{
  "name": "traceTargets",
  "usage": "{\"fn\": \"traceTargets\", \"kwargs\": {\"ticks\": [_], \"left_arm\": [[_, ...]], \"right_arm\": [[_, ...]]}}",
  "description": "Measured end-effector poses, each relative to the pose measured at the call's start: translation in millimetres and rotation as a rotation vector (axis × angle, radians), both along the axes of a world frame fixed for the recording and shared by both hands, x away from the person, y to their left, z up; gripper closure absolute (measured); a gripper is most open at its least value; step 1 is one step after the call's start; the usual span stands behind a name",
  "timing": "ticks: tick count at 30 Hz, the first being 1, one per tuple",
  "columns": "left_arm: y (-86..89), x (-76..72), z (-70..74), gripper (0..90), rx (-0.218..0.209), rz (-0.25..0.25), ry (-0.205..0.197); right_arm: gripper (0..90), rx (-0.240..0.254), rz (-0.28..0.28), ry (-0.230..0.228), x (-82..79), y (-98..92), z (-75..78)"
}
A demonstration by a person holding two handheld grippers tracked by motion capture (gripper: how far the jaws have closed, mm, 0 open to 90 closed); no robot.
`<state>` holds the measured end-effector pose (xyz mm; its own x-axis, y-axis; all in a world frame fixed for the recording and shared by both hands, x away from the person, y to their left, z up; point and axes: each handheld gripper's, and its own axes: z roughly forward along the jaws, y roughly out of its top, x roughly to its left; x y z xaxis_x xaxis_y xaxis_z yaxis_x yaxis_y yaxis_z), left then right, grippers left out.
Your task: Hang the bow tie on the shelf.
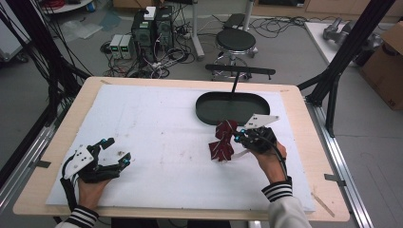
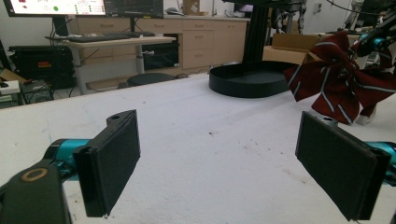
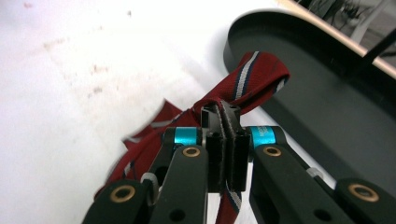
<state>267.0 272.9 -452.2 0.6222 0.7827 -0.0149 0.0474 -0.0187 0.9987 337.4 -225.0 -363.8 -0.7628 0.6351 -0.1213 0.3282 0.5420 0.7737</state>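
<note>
While pinched by right jaws, bow tie [image 3: 252,77].

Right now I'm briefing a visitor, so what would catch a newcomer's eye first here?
The red striped bow, pinched in the right tool just above the white mat at centre right. Behind it sits a black oval tray. The left tool rests open at near left.

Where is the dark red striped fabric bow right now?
The dark red striped fabric bow is on the table's right side in the high view, clamped in the right gripper, beside the black oval tray.
</note>
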Motion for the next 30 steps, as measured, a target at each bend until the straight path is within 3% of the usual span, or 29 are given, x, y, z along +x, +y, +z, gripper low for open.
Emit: {"fn": "traceTargets", "kwargs": {"ticks": [7, 15, 30], "left_arm": [[0.0, 0.0, 0.0, 14.2, 0.0, -0.001, 0.0], [0.2, 0.1, -0.1, 14.2, -0.002, -0.002, 0.0], [0.7, 0.1, -0.1, 14.2, -0.007, -0.003, 0.002]], "right_arm": [[88.6, 0.019, 0.011, -0.068, 3.7, 10.3, 15.4], [88.6, 0.089, 0.014, -0.106, 8.8, 14.8, 31.2], [88.6, 0.137, -0.015, -0.195, 22.1, 20.2, 61.1]]}}
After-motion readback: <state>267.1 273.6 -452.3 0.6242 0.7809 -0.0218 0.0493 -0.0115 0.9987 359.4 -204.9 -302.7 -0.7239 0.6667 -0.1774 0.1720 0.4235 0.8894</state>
